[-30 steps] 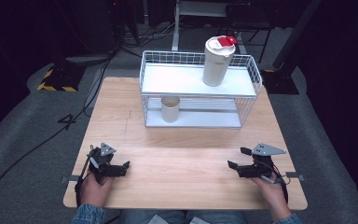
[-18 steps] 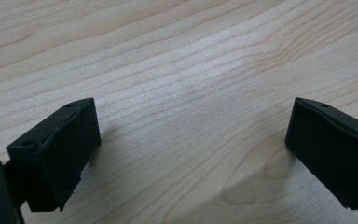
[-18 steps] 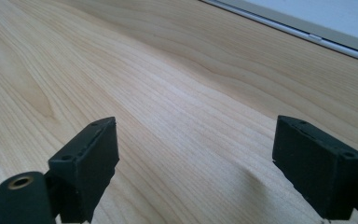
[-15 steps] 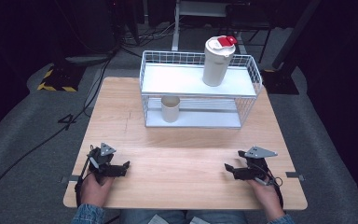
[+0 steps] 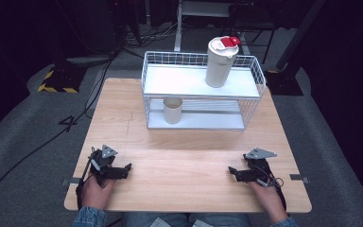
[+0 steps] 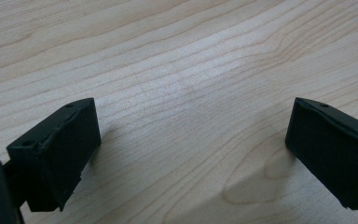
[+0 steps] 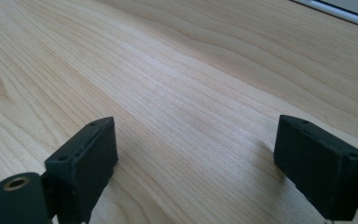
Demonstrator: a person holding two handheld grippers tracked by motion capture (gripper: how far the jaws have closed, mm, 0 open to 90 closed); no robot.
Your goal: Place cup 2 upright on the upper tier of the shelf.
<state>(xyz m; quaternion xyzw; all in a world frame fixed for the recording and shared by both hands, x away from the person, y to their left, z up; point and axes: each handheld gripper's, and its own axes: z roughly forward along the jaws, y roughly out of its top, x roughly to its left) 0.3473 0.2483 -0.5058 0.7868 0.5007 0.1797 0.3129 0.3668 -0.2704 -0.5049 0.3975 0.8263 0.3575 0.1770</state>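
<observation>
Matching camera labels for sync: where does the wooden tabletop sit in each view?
High view: wooden tabletop across the centre, white wire rack at its far end.
Left gripper view: tabletop behind and between the open left tongs.
Right gripper view: tabletop behind the right tongs, jaws just been opening, nothing between them.
Shared landmark: the pale wood grain.

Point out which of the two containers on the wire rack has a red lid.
The tall white container on the top shelf; the short cup on the lower shelf is open-topped.
</observation>
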